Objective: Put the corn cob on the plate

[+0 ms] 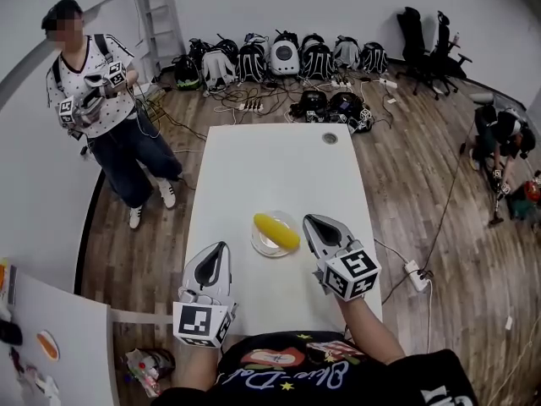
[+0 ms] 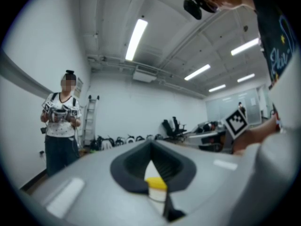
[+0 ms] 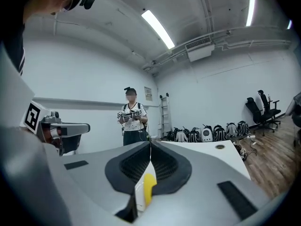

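A yellow corn cob [image 1: 276,231] lies on a small clear plate [image 1: 257,245] on the white table [image 1: 270,163]. My right gripper [image 1: 309,219] hovers just right of the plate, jaws shut and empty. My left gripper [image 1: 223,246] sits lower left of the plate, also shut with nothing in it. In the left gripper view the corn [image 2: 155,183] and plate [image 2: 158,195] show through the gap below the closed tips [image 2: 151,143]. The right gripper view shows the corn [image 3: 148,187] the same way beneath its closed tips [image 3: 151,143].
A person [image 1: 95,100] holding grippers stands on the wood floor at far left. Backpacks [image 1: 279,57] line the back wall, with office chairs [image 1: 427,36] at the right. Another person [image 1: 500,134] crouches at far right. A power strip [image 1: 417,276] lies beside the table. A second table [image 1: 59,345] is at lower left.
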Demonstrator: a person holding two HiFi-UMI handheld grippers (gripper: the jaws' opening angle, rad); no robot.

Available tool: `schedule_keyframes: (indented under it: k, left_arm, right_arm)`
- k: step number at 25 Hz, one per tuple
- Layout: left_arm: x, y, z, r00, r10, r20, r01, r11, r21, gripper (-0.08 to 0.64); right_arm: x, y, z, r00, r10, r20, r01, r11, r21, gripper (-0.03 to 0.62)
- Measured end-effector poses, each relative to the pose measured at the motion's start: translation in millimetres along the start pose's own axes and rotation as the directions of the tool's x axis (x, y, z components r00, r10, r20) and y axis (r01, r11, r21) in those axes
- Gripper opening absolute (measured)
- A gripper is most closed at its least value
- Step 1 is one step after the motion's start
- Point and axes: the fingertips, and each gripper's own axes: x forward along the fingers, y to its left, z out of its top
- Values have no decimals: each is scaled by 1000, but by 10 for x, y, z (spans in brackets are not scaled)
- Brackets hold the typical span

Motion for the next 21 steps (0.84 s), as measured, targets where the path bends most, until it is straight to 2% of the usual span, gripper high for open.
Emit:
schedule_keyframes:
  k: [21]
  left_arm:
    - [15,46,9,1000,3,-2,-3,1000,6,-14]
  right_arm:
    - [11,-5,66,1000,-10,11,10,1000,-8,18]
